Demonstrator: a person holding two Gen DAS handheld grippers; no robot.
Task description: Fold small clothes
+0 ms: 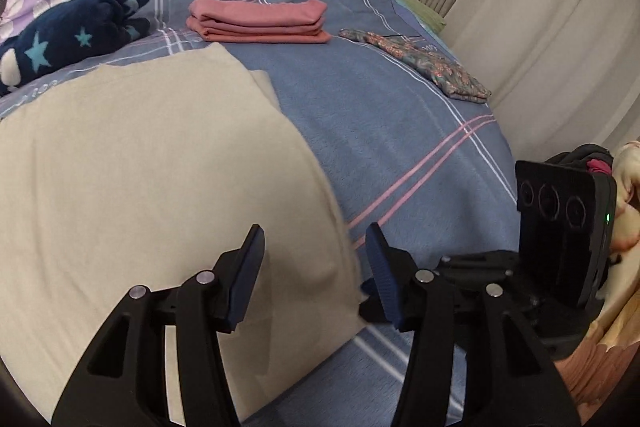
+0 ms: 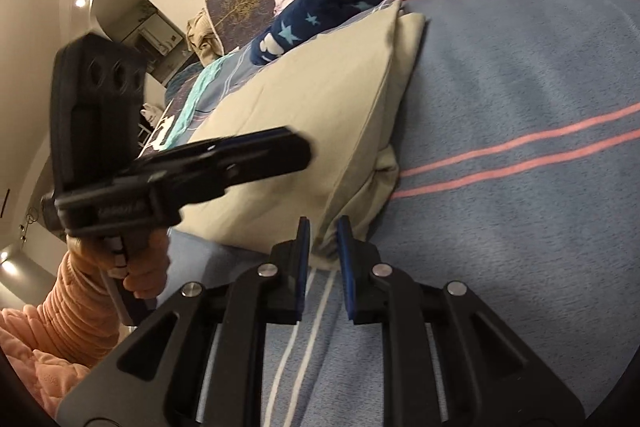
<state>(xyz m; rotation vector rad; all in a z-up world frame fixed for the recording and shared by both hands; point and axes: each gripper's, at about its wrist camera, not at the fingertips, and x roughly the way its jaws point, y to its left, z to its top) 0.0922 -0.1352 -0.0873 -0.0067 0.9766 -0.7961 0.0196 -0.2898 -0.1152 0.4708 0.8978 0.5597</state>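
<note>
Here the left gripper (image 1: 316,247) hangs w/ jaws wide apart, nothing between them, over the near-right edge of the cream cloth (image 1: 152,167), which spreads ahead and to its left on the blue plaid blanket (image 1: 380,131). Right gripper (image 2: 323,227) has jaws narrowed on a bunched corner of that cloth; actual contact is hard to make out, so can't tell if it's pinched. Far ahead: folded pink stack (image 1: 258,21), navy star fleece (image 1: 76,35) partly cut off, floral piece (image 1: 424,63).
</note>
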